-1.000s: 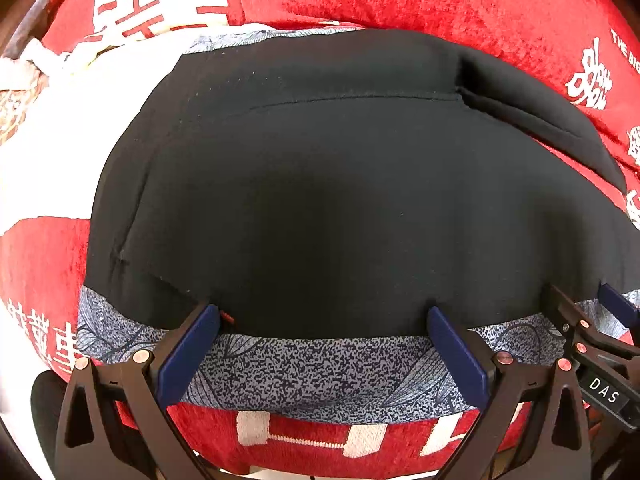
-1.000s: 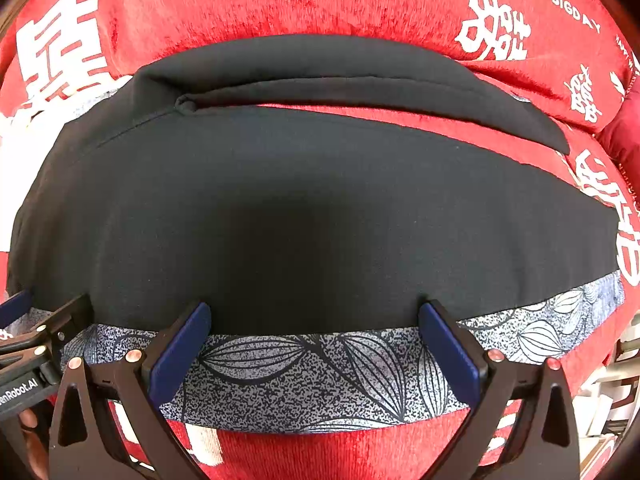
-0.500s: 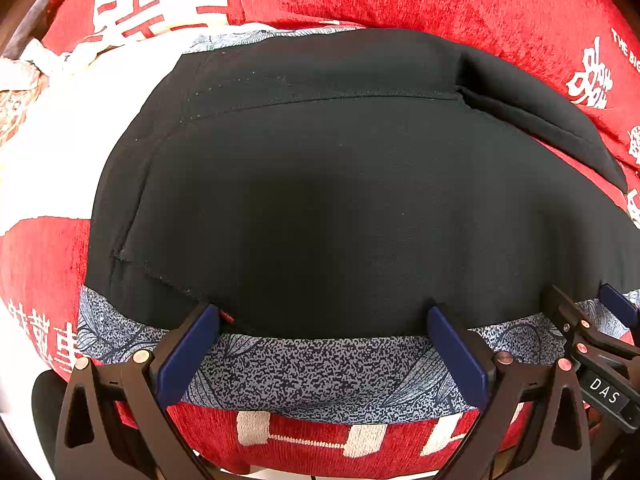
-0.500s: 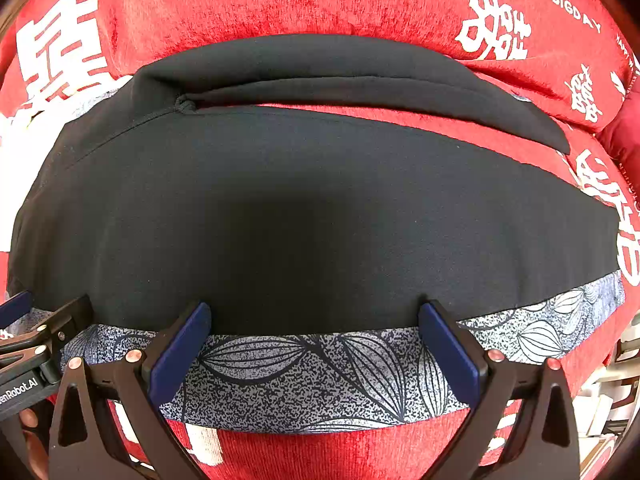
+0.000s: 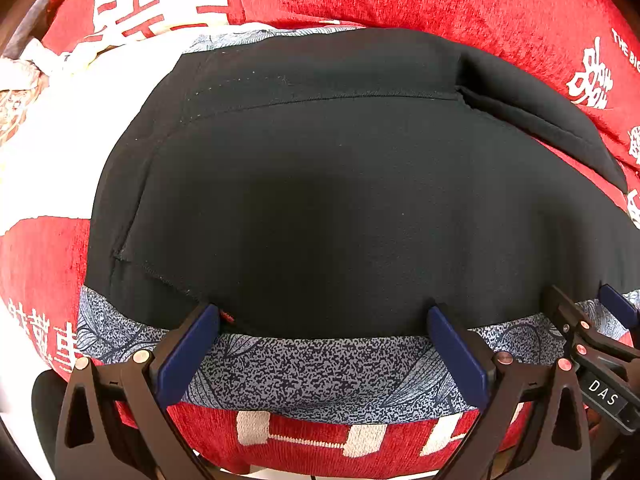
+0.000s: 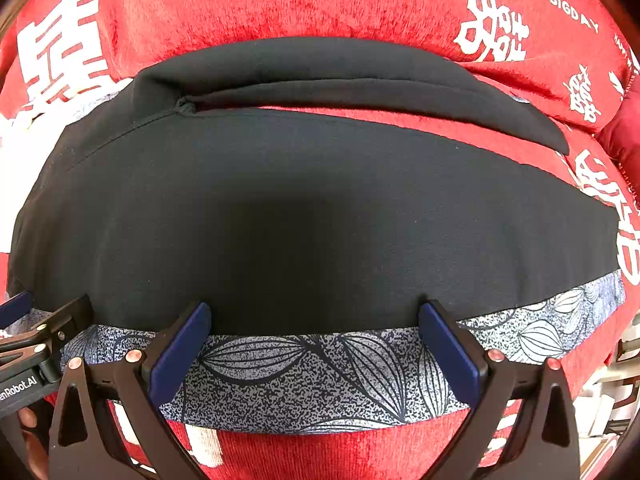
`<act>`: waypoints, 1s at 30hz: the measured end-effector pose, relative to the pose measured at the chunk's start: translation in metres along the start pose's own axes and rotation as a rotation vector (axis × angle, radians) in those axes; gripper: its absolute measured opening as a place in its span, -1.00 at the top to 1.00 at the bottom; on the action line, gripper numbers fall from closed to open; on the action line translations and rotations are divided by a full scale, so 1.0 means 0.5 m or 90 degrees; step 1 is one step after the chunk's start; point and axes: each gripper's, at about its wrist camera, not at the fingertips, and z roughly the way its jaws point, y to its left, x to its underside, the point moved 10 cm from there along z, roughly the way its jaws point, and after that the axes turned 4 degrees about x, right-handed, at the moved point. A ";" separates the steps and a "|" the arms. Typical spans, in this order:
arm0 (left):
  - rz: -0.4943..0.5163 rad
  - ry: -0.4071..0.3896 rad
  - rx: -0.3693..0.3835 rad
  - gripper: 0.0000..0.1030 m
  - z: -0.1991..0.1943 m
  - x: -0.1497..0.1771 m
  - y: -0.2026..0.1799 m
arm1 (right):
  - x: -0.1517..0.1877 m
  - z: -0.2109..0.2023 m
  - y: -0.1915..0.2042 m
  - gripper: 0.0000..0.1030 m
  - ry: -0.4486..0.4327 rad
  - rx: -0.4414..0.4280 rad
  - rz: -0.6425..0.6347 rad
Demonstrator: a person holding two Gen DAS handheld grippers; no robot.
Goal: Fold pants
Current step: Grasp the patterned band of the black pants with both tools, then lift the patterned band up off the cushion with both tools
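Nothing has moved: both tools (left (image 5: 324, 344), right (image 6: 314, 340)) stay spread at the pants' (image 5: 340, 208) near edge.

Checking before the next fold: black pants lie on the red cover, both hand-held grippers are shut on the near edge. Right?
Not quite. The black pants do lie on the red cover, but both wrist views show the left hand-held gripper and right hand-held gripper wide open, straddling the near edge.

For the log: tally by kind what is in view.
Black pants: 1
Grey leaf-print cloth: 1
Red cover: 1
Grippers: 2, left gripper and right gripper, both open
Total: 5
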 end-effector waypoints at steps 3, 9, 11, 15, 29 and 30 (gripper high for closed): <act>0.000 0.000 0.000 -1.00 0.000 0.000 0.000 | -0.001 0.000 0.000 -1.00 0.002 -0.001 -0.001; 0.000 0.000 0.000 -1.00 -0.001 0.006 0.001 | -0.006 0.002 -0.001 -1.00 0.005 -0.007 -0.008; 0.000 0.000 0.000 -1.00 -0.001 0.005 0.001 | -0.004 0.001 -0.001 -1.00 0.000 -0.006 -0.008; 0.000 0.001 0.000 -1.00 0.001 0.008 0.002 | -0.003 0.000 -0.001 -1.00 0.001 -0.007 -0.008; 0.003 0.015 0.001 -1.00 0.012 0.002 0.001 | -0.012 0.007 -0.005 -1.00 0.042 -0.011 -0.023; 0.003 0.019 0.002 -1.00 0.012 0.000 0.003 | -0.014 0.007 -0.004 -1.00 0.049 -0.011 -0.027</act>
